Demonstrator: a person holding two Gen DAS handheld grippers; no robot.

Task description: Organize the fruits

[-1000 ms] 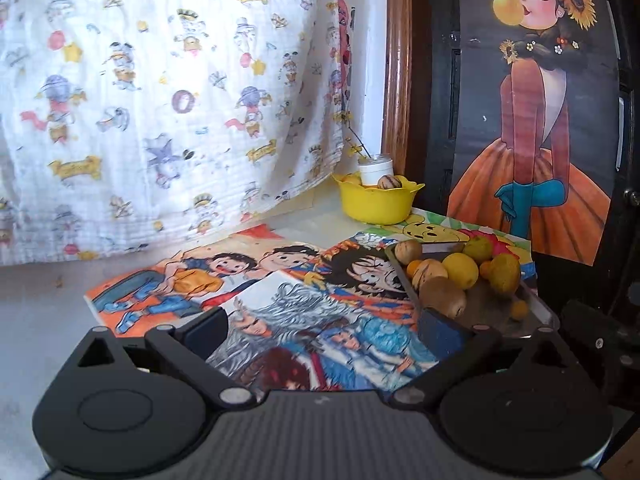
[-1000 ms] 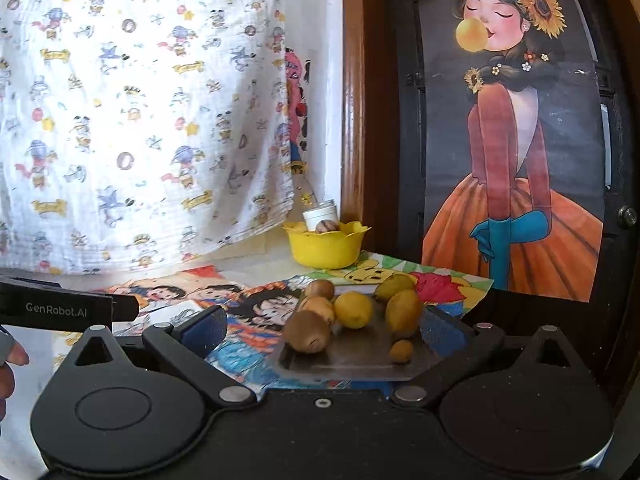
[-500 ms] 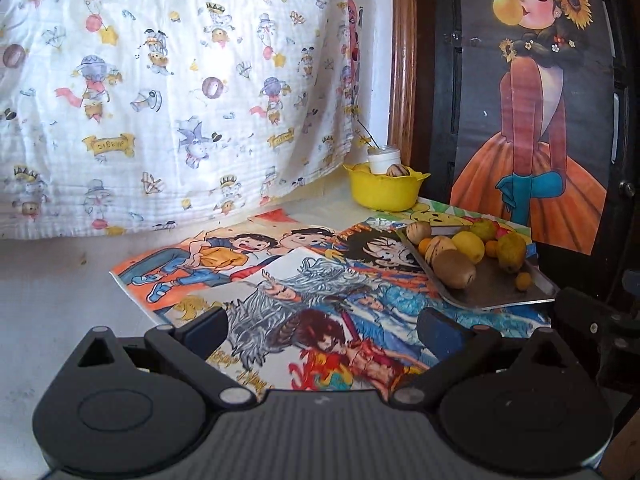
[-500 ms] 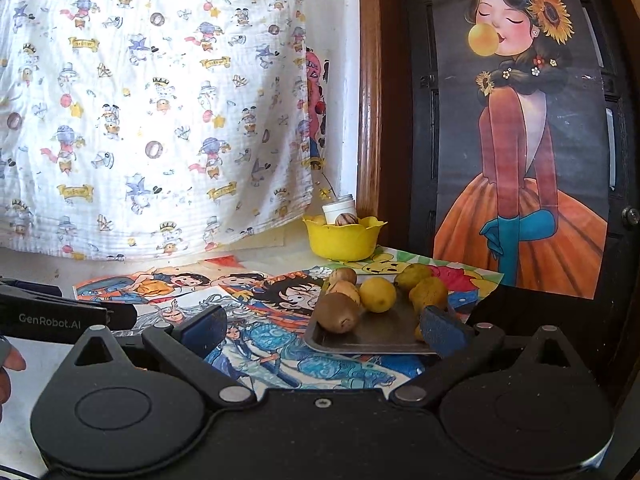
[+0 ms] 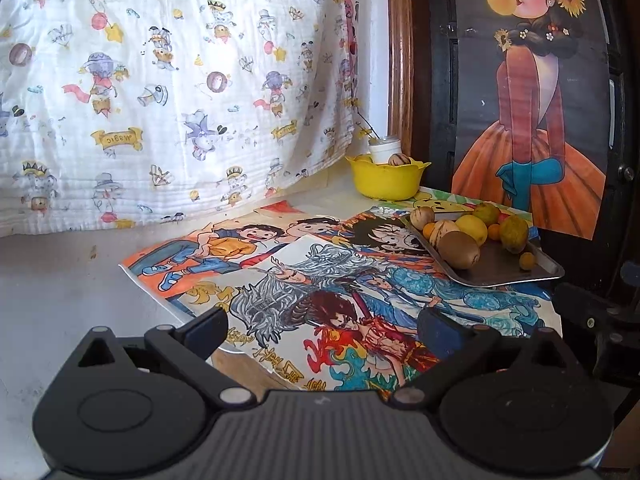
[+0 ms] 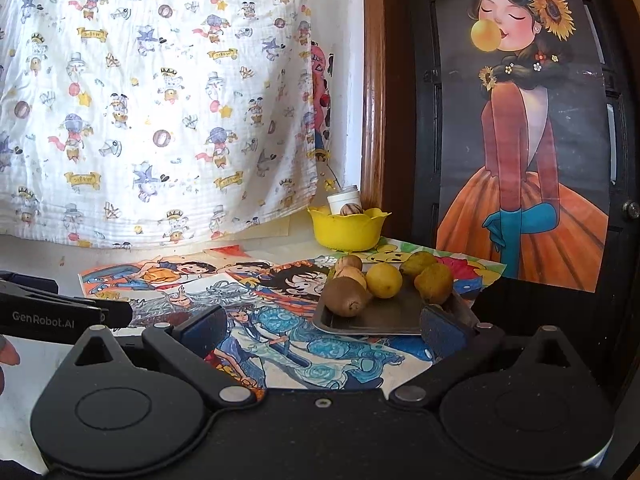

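Cartoon-printed cloth (image 5: 168,92) hangs behind the tabletop (image 5: 60,280), and comic posters (image 5: 320,280) cover its middle. Left claw (image 5: 320,328): fingers spread wide, nothing between them, hovering over the posters at the near edge. Right claw (image 6: 320,326): fingers likewise spread and empty, its right finger (image 6: 440,328) overlapping the near rim of a metal tray (image 6: 384,316) in the right wrist view; contact cannot be judged. The tray lies toward the tabletop's right edge and carries the fruits: a brown kiwi (image 5: 460,250) nearest, a yellow lemon (image 5: 472,229) behind it, greenish fruits (image 5: 514,234) and small orange ones (image 5: 527,261) beside. Beyond, near the far right corner, stands a yellow bowl (image 5: 386,180) holding a white cup (image 5: 385,148) and a striped fruit (image 5: 399,159).
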